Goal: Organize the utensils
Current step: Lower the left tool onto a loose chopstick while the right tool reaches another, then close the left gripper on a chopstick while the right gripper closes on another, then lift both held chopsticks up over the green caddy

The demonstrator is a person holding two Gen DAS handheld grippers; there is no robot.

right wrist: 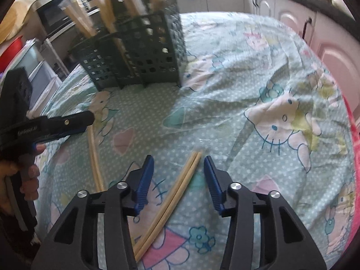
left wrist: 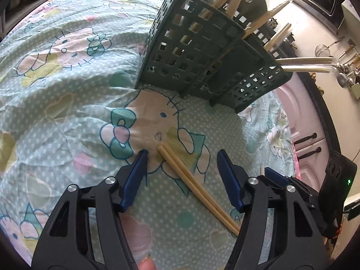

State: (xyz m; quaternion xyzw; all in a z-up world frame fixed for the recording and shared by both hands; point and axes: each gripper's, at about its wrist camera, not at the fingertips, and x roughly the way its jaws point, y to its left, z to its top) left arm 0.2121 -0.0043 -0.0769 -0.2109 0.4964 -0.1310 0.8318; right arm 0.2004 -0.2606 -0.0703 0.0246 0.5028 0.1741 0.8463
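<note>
I have both grippers angled steeply down at the worktop (left wrist: 67,103), which is covered in a mint cartoon-cat cloth. The left gripper (left wrist: 182,155) has its jaws apart, and one pair of pale wooden chopsticks (left wrist: 198,189) lies flat on the cloth between them, nearer the left jaw at the tips, touching neither pad. The right gripper (right wrist: 178,159) also stands with its jaws apart around a second pair of chopsticks (right wrist: 173,198), which lies side by side, tips just beyond the jaw ends and closer to the right jaw, pads not pressing on it. Ahead of both sets of jaws stands the dark green perforated utensil holder (left wrist: 202,51), upright, with more chopsticks leaning out of its compartments. In the right view a hand (right wrist: 27,175) holds the left gripper, whose small white lettering is too blurred to read.
</note>
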